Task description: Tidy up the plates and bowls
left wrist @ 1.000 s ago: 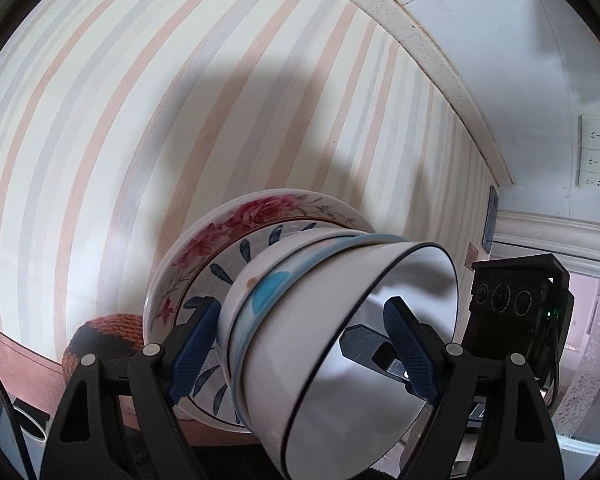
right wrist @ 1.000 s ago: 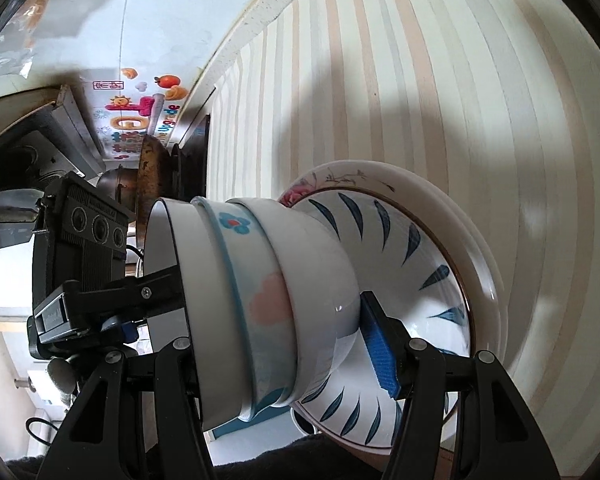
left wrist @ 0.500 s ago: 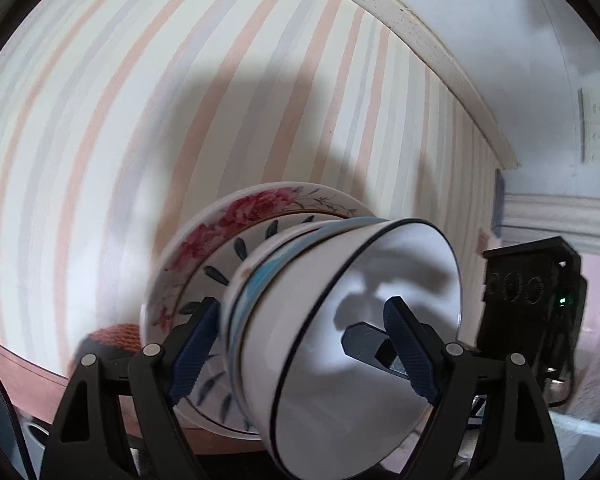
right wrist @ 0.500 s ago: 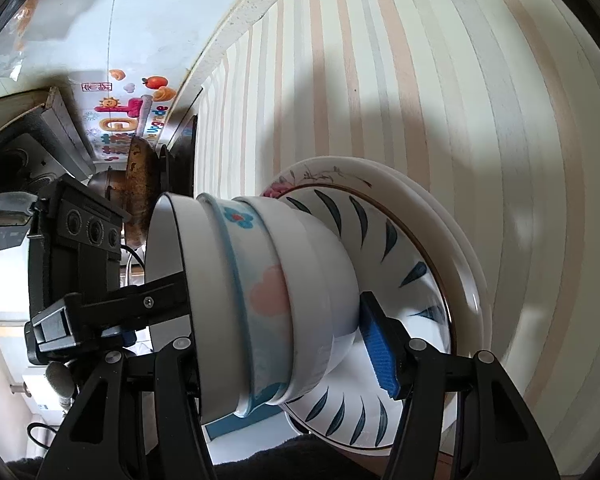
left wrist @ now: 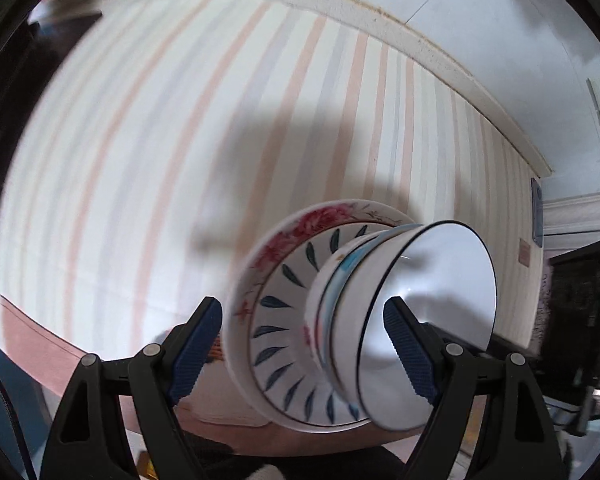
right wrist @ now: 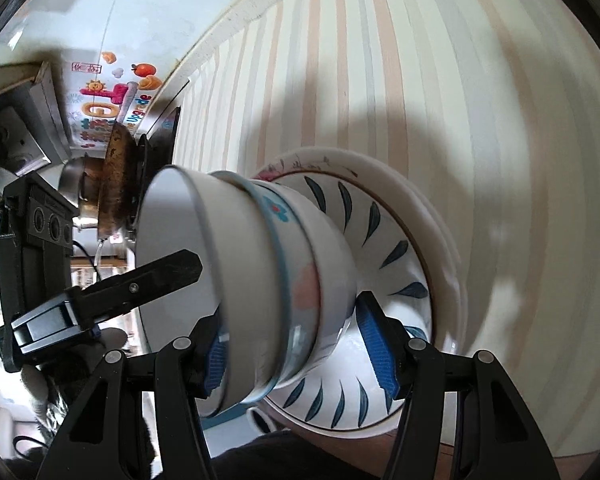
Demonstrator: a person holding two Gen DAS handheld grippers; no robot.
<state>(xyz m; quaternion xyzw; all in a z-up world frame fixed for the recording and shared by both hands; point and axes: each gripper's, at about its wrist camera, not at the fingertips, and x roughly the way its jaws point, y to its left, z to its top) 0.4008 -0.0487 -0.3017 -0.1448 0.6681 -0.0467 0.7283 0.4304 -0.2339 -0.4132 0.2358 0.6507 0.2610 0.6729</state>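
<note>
Since a second ago, left gripper (left wrist: pixel 302 354) has slid off the stacked bowls and plates (left wrist: pixel 364 312), fingers apart around them; right gripper (right wrist: pixel 296 354) stays clamped on the bowls (right wrist: pixel 260 280), above the striped tabletop (left wrist: pixel 160 140).

Stacked crockery on the striped cloth

Three nested white bowls (right wrist: pixel 260 280) are sitting in a blue-leaf plate (right wrist: pixel 384 264), itself resting on a rose-patterned plate (left wrist: pixel 300 224).
</note>
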